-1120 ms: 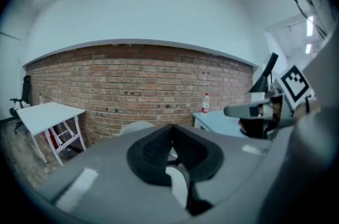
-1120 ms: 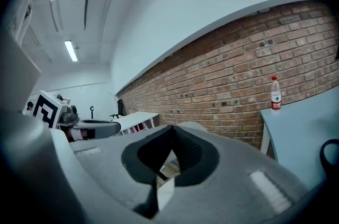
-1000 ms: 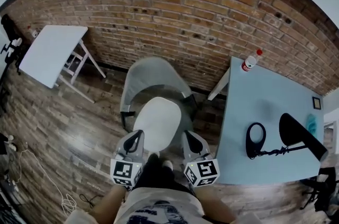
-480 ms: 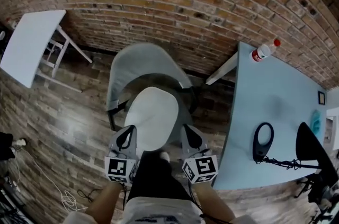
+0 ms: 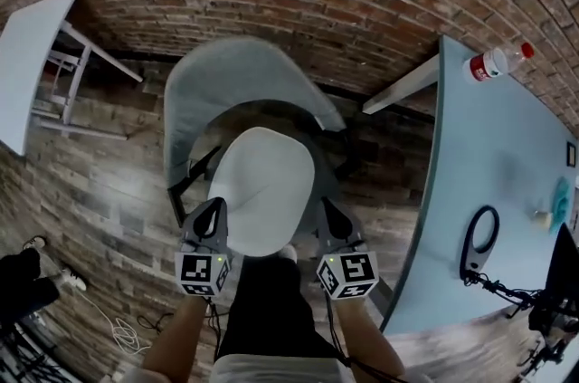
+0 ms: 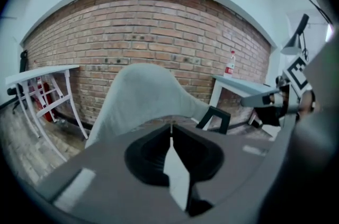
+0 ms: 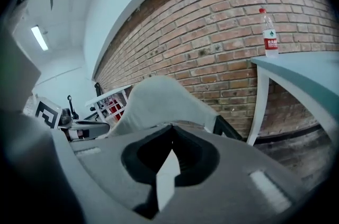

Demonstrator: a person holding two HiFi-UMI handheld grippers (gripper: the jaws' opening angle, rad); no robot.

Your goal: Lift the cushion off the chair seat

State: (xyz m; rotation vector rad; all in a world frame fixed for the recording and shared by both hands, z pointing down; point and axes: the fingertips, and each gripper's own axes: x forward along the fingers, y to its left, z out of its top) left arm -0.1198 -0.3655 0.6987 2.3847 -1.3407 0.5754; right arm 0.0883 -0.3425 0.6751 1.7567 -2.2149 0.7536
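A white oval cushion (image 5: pixel 262 191) lies on the seat of a grey shell chair (image 5: pixel 231 73). My left gripper (image 5: pixel 214 209) sits at the cushion's near left edge and my right gripper (image 5: pixel 326 207) at its near right edge. Both are shut and nothing shows clamped in them. In the left gripper view the jaws (image 6: pixel 170 125) meet at a thin line in front of the chair back (image 6: pixel 143 96). The right gripper view shows the same closed tips (image 7: pixel 170 128) before the chair back (image 7: pixel 159 98). Whether the tips touch the cushion is hidden.
A pale blue table (image 5: pixel 507 155) stands close on the right, carrying a bottle (image 5: pixel 496 62) and a black loop with a cable (image 5: pixel 478 241). A white table (image 5: pixel 27 64) stands at the left. Brick wall behind the chair. Cables (image 5: pixel 136 327) lie on the wood floor.
Both grippers and the head have come down toward the chair, so the seat and cushion look larger. The grippers stay shut on either side of the cushion's near end.
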